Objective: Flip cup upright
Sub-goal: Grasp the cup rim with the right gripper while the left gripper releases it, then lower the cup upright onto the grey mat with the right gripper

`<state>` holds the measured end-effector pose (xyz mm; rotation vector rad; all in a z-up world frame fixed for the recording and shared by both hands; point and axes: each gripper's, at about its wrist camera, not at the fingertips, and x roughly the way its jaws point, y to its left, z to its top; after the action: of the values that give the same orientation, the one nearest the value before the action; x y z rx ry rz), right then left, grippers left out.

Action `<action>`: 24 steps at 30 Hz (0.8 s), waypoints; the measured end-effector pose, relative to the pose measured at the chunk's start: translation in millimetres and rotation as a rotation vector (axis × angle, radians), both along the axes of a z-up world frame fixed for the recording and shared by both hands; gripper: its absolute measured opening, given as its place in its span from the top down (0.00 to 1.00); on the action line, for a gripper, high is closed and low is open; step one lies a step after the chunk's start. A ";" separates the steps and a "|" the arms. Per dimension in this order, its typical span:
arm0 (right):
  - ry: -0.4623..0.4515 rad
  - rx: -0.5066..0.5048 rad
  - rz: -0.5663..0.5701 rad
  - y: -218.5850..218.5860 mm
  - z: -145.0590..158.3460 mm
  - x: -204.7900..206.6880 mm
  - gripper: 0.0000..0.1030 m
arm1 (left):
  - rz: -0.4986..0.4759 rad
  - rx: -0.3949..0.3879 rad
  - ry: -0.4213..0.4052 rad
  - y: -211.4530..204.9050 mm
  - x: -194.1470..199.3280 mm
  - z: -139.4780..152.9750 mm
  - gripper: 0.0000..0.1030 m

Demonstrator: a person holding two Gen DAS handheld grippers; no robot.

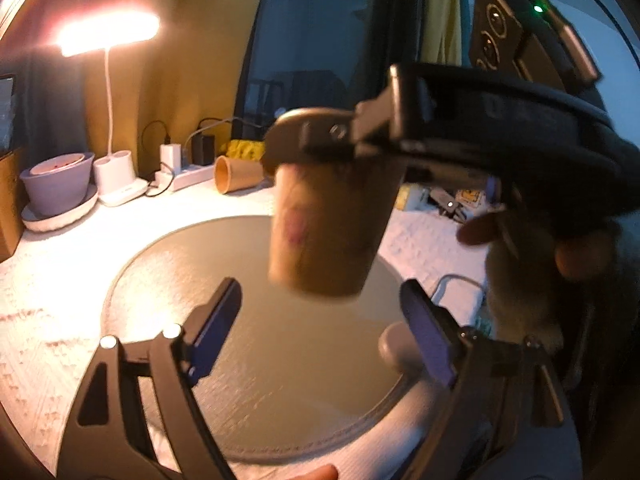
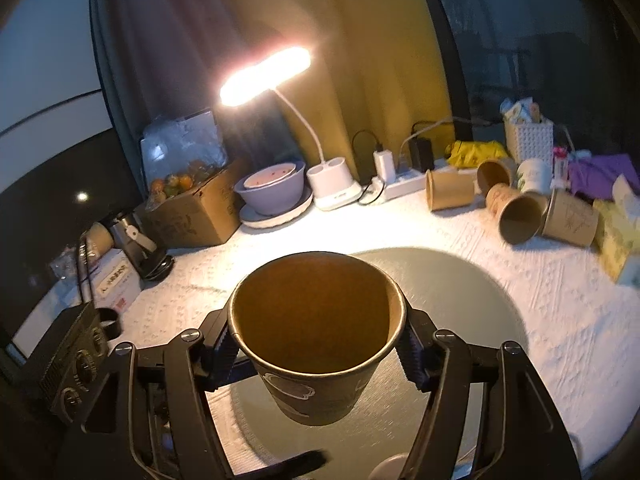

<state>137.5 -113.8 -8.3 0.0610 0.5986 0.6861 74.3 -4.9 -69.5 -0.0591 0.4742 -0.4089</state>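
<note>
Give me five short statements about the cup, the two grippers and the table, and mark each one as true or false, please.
1. The right gripper is shut on the brown paper cup. True.
2. The held cup's opening faces down. False: the opening faces up, and the cup is above the round grey mat.
3. The left gripper also grips the cup. False: its fingers are spread and hold nothing.
4. The desk lamp is switched on. True.
5. All other paper cups stand upright. False: several lie on their sides near the white basket.
</note>
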 end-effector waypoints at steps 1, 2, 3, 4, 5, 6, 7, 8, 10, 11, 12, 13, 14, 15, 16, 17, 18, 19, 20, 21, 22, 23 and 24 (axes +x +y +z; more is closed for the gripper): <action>-0.017 -0.012 -0.007 0.3 0.4 1.9 0.33 | 0.018 0.006 0.009 4.4 -1.8 -1.4 0.19; -0.028 -0.021 -0.013 1.0 0.0 4.3 0.33 | 0.038 0.008 0.016 9.4 -3.1 -2.9 0.19; -0.038 -0.032 -0.018 1.6 -1.1 7.6 0.32 | 0.057 0.007 0.024 14.7 -4.5 -4.4 0.19; -0.046 -0.045 -0.023 2.8 -3.8 11.7 0.32 | 0.086 0.003 0.035 21.8 -5.6 -6.0 0.19; -0.049 -0.056 -0.026 4.4 -6.3 15.1 0.33 | 0.118 0.000 0.049 27.7 -4.9 -7.1 0.19; -0.055 -0.071 -0.032 6.5 -9.8 18.6 0.33 | 0.160 -0.005 0.068 34.6 -2.0 -8.2 0.19; -0.065 -0.096 -0.043 9.9 -14.0 21.8 0.32 | 0.190 -0.010 0.081 40.2 -1.7 -8.6 0.19; -0.076 -0.122 -0.054 13.7 -18.1 23.9 0.32 | 0.217 -0.012 0.090 47.0 0.1 -8.4 0.19; -0.091 -0.164 -0.063 22.5 -27.4 28.4 0.33 | 0.265 -0.021 0.095 63.2 1.2 -6.2 0.19; -0.093 -0.178 -0.064 26.6 -31.2 30.2 0.33 | 0.279 -0.033 0.098 70.0 2.2 -5.5 0.19; -0.097 -0.190 -0.062 30.5 -35.2 31.9 0.32 | 0.291 -0.048 0.101 76.5 5.2 -4.4 0.19; -0.106 -0.203 -0.063 35.0 -39.0 33.2 0.32 | 0.307 -0.060 0.104 83.2 8.5 -3.0 0.19; -0.115 -0.214 -0.066 38.9 -41.2 34.4 0.32 | 0.331 -0.064 0.104 89.2 11.9 -2.0 0.19; -0.123 -0.220 -0.069 42.0 -43.2 35.5 0.32 | 0.352 -0.066 0.102 94.1 14.2 -2.1 0.19; -0.126 -0.225 -0.070 45.2 -45.1 37.1 0.33 | 0.362 -0.072 0.099 98.3 17.1 -1.9 0.19; -0.126 -0.229 -0.071 47.9 -46.4 38.7 0.33 | 0.372 -0.077 0.098 101.3 17.4 -2.0 0.19; -0.127 -0.235 -0.073 50.9 -48.1 40.8 0.33 | 0.381 -0.076 0.097 102.7 18.1 -2.3 0.19; -0.130 -0.240 -0.074 53.4 -49.1 42.0 0.33 | 0.388 -0.070 0.096 103.3 18.4 -3.5 0.19; -0.134 -0.247 -0.075 55.9 -49.9 42.8 0.33 | 0.392 -0.062 0.096 103.2 19.7 -4.8 0.19; -0.137 -0.255 -0.075 58.4 -51.0 43.6 0.33 | 0.394 -0.054 0.099 102.8 20.5 -6.5 0.19; -0.137 -0.258 -0.076 60.6 -51.1 44.7 0.33 | 0.395 -0.051 0.104 102.6 21.5 -8.6 0.19; -0.140 -0.258 -0.077 62.0 -50.9 45.3 0.33 | 0.392 -0.054 0.108 103.6 23.0 -10.4 0.19; -0.143 -0.263 -0.081 63.3 -51.0 45.7 0.33 | 0.389 -0.056 0.111 103.7 25.5 -10.9 0.19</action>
<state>183.2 -50.5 -59.3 -0.2057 0.5412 0.5241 99.8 98.7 -80.4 -0.2258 0.5466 -0.0364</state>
